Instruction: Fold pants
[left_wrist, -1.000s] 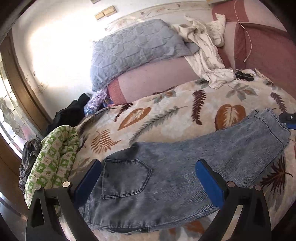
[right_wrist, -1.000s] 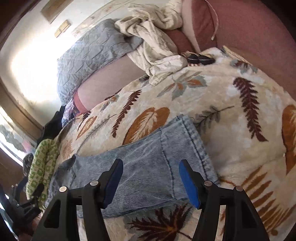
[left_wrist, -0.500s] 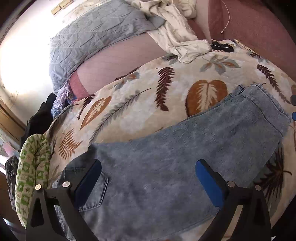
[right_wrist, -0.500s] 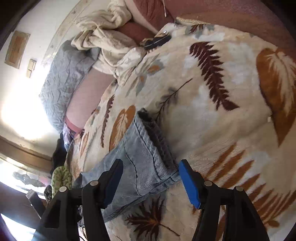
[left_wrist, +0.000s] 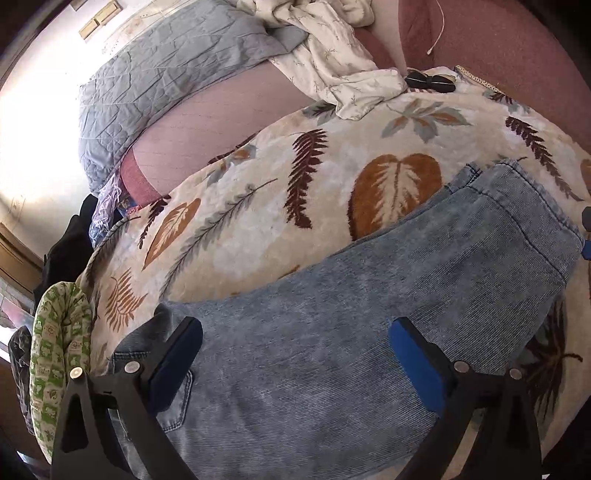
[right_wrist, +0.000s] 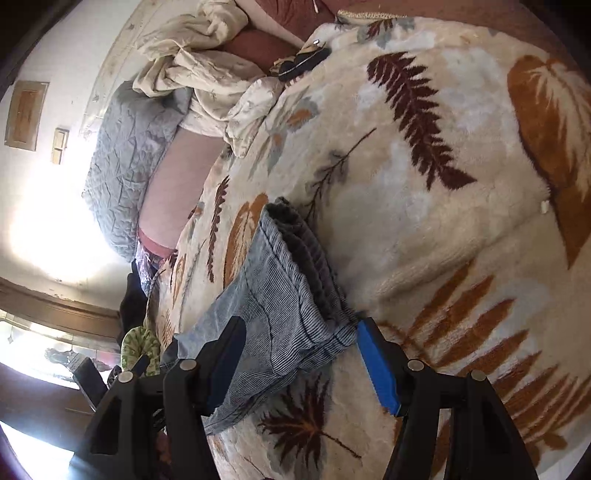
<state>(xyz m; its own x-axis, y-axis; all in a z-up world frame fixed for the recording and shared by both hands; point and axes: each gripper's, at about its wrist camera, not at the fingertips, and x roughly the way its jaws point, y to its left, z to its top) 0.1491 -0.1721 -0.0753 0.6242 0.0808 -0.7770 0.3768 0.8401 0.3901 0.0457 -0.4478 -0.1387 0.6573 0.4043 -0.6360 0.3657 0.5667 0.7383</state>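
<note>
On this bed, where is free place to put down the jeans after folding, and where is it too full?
Free: the leaf blanket to the right of the jeans in the right wrist view, and the strip between the jeans and the pink bedding. Crowded: the head end, with the grey pillow, the crumpled cream cloth and a small black thing.

The left wrist camera is looking steeply down along its fingers (left_wrist: 413, 354), sitting close over the waist end of the jeans (left_wrist: 351, 350) and facing across the bed toward the pillows (left_wrist: 166, 81). The right wrist camera is looking down from close above the hem end of the jeans (right_wrist: 280, 306), rolled sideways. Both views are sharing the jeans, the leaf-patterned blanket (left_wrist: 332, 155), the grey pillow and the crumpled cream sheet (right_wrist: 199, 81).
</note>
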